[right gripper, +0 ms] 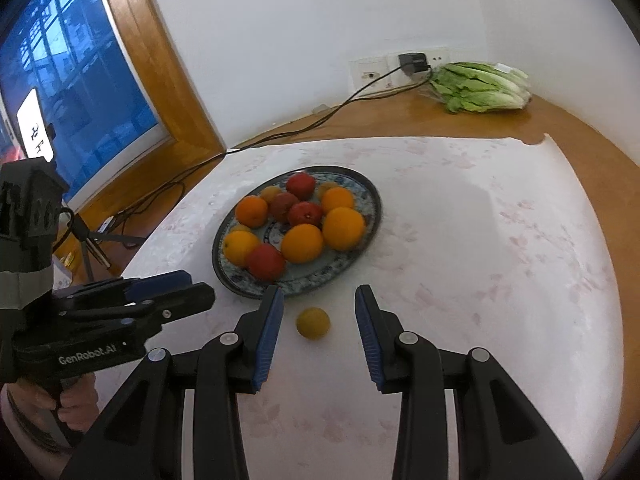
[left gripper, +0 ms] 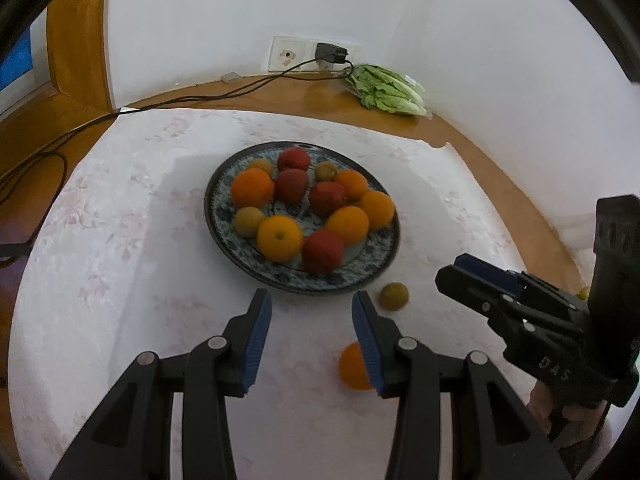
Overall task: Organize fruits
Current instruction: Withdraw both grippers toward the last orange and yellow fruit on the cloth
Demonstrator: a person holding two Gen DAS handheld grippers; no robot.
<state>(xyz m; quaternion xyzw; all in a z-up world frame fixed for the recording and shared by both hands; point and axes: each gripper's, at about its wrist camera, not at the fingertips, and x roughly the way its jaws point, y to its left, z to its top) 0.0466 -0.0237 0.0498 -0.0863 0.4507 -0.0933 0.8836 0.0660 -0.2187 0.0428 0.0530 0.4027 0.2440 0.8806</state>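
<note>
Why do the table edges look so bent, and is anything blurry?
Both views use fisheye lenses, so the table edge curves. Left wrist view: the orange on the cloth is smeared. Right wrist view: the window glows blue.

A home: cloth-covered table (right gripper: 500,240), fruit plate (right gripper: 362,188), bagged lettuce (right gripper: 480,88), wall sockets (left gripper: 288,54).

A bag of lettuce (right gripper: 482,87) lies on the wooden table (right gripper: 560,128) near a black charger (right gripper: 412,63) plugged into the wall socket (right gripper: 370,74).
</note>
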